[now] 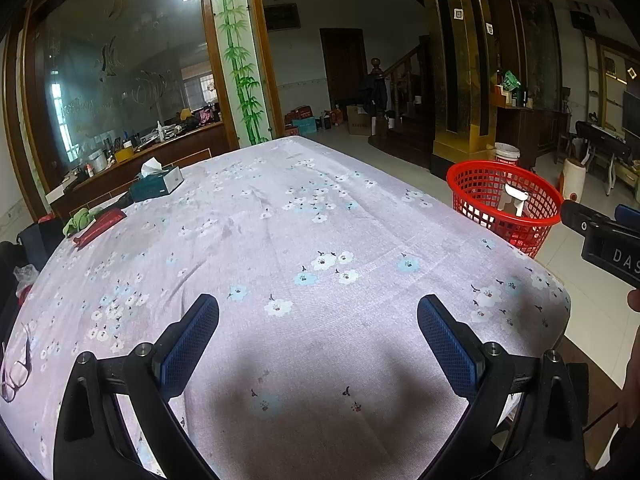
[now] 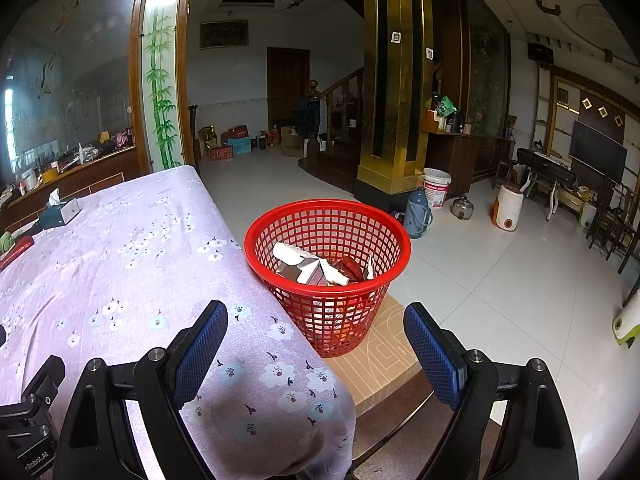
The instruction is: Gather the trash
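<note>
Both sets of jaws are spread wide with nothing between them. The left gripper (image 1: 318,344) hangs over the near end of the worktop (image 1: 280,240), which is covered in a pale lilac cloth with little flowers, and its shadow sits right under it. The right gripper (image 2: 316,352) is off the worktop's right corner, with its left pad over the cloth and its right pad over the floor.

Just past the right gripper is the red basket (image 2: 327,236), standing on a flat cardboard box (image 2: 380,364) snug against the worktop's edge. The trash (image 2: 316,266) is already in there: some white card pieces and a few dark red wrappers, piled at the bottom. From the left wrist view you only see a white bit poking up inside.

Further out, the far left end of the worktop has a tissue box (image 1: 157,185), a red packet (image 1: 100,226) with something green just beside it, and a pair of glasses (image 1: 16,372) near the left edge.
</note>
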Demonstrator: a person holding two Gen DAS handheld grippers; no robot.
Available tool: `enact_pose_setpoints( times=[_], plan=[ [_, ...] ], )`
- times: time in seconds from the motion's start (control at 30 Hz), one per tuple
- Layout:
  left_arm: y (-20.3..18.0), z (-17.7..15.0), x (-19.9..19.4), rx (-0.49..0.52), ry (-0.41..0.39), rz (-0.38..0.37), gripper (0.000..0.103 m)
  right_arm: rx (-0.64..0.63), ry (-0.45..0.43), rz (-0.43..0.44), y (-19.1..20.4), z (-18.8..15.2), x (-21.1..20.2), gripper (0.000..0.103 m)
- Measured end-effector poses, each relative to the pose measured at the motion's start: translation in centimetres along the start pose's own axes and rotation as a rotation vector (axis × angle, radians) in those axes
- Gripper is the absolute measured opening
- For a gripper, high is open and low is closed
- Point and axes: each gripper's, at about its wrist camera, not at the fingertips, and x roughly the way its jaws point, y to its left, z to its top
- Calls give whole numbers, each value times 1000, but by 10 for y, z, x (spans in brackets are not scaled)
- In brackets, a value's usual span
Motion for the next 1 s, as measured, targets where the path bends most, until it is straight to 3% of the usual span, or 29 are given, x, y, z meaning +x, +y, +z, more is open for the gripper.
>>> enact_pose_setpoints(
  times=[0.77,1.0],
  plan=[
    [-4,-5,-1,-22,17,-22,99,-21,-1,12,7,-3,1,92],
    [37,-3,-2,-149,60,-63,99,-64,-1,55,30,2,3,92]
  ],
)
